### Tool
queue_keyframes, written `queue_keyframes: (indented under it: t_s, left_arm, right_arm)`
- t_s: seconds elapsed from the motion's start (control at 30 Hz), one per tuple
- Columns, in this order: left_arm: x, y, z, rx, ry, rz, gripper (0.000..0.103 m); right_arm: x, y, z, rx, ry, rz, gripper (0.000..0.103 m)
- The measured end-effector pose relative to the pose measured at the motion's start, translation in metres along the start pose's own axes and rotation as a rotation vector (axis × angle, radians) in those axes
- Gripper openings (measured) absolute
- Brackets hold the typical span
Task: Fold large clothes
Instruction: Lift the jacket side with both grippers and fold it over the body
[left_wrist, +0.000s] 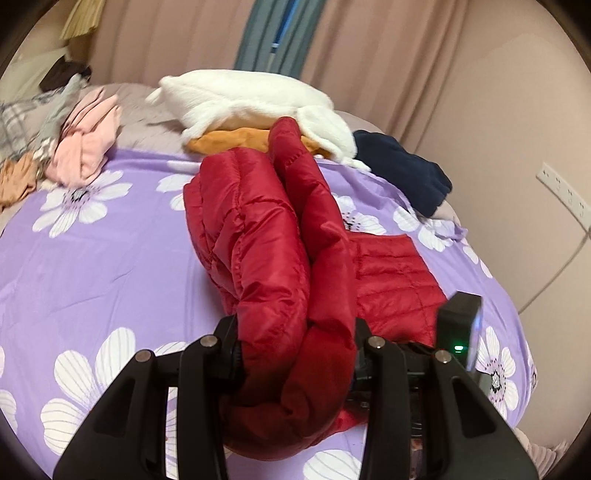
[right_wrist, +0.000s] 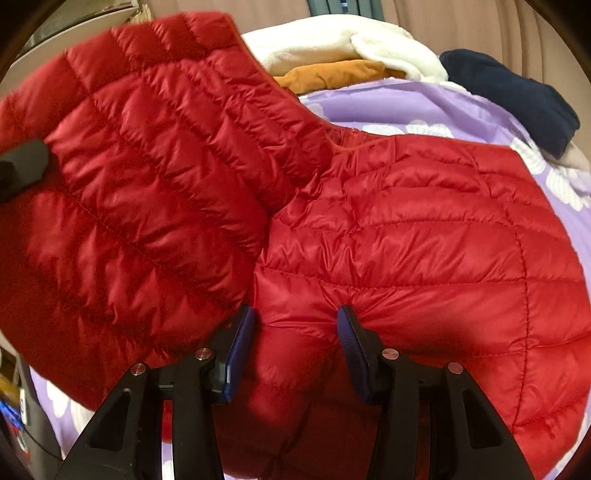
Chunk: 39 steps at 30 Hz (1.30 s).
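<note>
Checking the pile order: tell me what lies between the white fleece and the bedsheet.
An orange garment lies under the white fleece, above the bedsheet; both wrist views show it.

Home bedroom: bed with purple floral sheet, clothes piles, beige curtains, wall socket.

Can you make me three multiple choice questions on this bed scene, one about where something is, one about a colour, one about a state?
1. Where does the orange garment lie?
A. under the white fleece
B. on the navy fleece
C. on the pink clothes

2. What colour is the flowered bedsheet?
A. green
B. purple
C. grey

3. What is the left gripper doing?
A. hanging open
B. shut on nothing
C. clamping the red down jacket

Answers: 1 A, orange pokes out beneath the white pile. 2 B, purple with white flowers. 3 C, bunched red fabric fills the space between its fingers; the right gripper pinches the jacket too.
</note>
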<state>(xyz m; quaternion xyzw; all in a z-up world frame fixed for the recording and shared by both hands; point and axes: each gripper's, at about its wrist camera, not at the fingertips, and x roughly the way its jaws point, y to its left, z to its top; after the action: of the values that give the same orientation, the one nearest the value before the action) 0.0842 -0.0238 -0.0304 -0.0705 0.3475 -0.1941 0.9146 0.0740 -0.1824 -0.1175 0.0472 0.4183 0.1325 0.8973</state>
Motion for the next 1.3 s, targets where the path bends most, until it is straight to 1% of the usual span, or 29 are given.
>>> queue_keyframes:
  t_s: [0.27, 0.4, 0.47, 0.53, 0.6, 0.63, 0.7, 0.73, 0.8, 0.83, 0.87, 0.9, 0.93, 0.97, 1.0, 1.03, 1.07, 1.1, 1.13, 1.2, 1.3]
  left_arm:
    - [0.013, -0.04, 0.002, 0.097, 0.018, -0.027, 0.039]
    - [0.023, -0.057, 0.002, 0.133, 0.034, -0.042, 0.04]
    - [0.027, -0.062, 0.003, 0.137, 0.04, -0.051, 0.04]
    - [0.03, -0.065, 0.004, 0.137, 0.046, -0.06, 0.04]
    - [0.034, -0.068, 0.003, 0.136, 0.055, -0.07, 0.04]
    - [0.036, -0.07, 0.002, 0.138, 0.059, -0.076, 0.04]
    - [0.041, -0.074, 0.0, 0.141, 0.072, -0.094, 0.04]
    - [0.045, -0.077, -0.002, 0.14, 0.082, -0.112, 0.04]
    - [0.051, -0.081, -0.004, 0.135, 0.102, -0.139, 0.041]
    - [0.057, -0.083, -0.006, 0.13, 0.116, -0.164, 0.042]
    - [0.061, -0.084, -0.007, 0.126, 0.127, -0.18, 0.042]
    - [0.067, -0.086, -0.008, 0.117, 0.144, -0.195, 0.042]
    - [0.072, -0.088, -0.01, 0.112, 0.161, -0.206, 0.042]
    - [0.076, -0.091, -0.012, 0.111, 0.171, -0.219, 0.043]
    - [0.079, -0.093, -0.013, 0.113, 0.178, -0.231, 0.044]
    - [0.082, -0.095, -0.014, 0.116, 0.183, -0.238, 0.046]
    - [0.084, -0.098, -0.015, 0.12, 0.187, -0.241, 0.047]
    - [0.086, -0.1, -0.016, 0.125, 0.191, -0.243, 0.049]
    - [0.088, -0.103, -0.017, 0.13, 0.196, -0.245, 0.051]
    - [0.09, -0.106, -0.017, 0.148, 0.202, -0.242, 0.052]
    - [0.091, -0.111, -0.018, 0.18, 0.203, -0.229, 0.053]
  right_arm:
    - [0.005, -0.01, 0.005, 0.023, 0.013, 0.048, 0.05]
    - [0.002, -0.021, 0.006, 0.06, 0.011, 0.108, 0.05]
    - [-0.009, -0.028, 0.007, 0.08, 0.003, 0.128, 0.05]
    - [-0.03, -0.035, 0.002, 0.064, -0.031, 0.102, 0.05]
    - [-0.054, -0.05, -0.005, 0.051, -0.073, 0.031, 0.05]
    - [-0.064, -0.06, -0.008, 0.065, -0.089, 0.0, 0.05]
    - [-0.078, -0.082, -0.012, 0.122, -0.107, -0.03, 0.05]
    - [-0.088, -0.102, -0.015, 0.189, -0.122, -0.028, 0.05]
    - [-0.101, -0.124, -0.019, 0.279, -0.152, 0.011, 0.05]
    - [-0.107, -0.138, -0.02, 0.345, -0.175, 0.061, 0.053]
    - [-0.109, -0.144, -0.02, 0.375, -0.184, 0.09, 0.058]
    - [-0.111, -0.151, -0.02, 0.413, -0.197, 0.138, 0.061]
    - [-0.113, -0.155, -0.02, 0.445, -0.208, 0.189, 0.067]
    - [-0.113, -0.159, -0.019, 0.48, -0.219, 0.248, 0.071]
    - [-0.111, -0.16, -0.017, 0.495, -0.223, 0.274, 0.072]
    - [-0.111, -0.157, -0.018, 0.516, -0.228, 0.327, 0.075]
    - [-0.11, -0.153, -0.017, 0.521, -0.225, 0.352, 0.078]
    - [-0.107, -0.149, -0.013, 0.529, -0.21, 0.394, 0.08]
    - [-0.102, -0.147, -0.007, 0.533, -0.193, 0.418, 0.082]
    - [-0.096, -0.142, 0.0, 0.531, -0.175, 0.444, 0.082]
    - [-0.085, -0.133, 0.021, 0.484, -0.132, 0.417, 0.082]
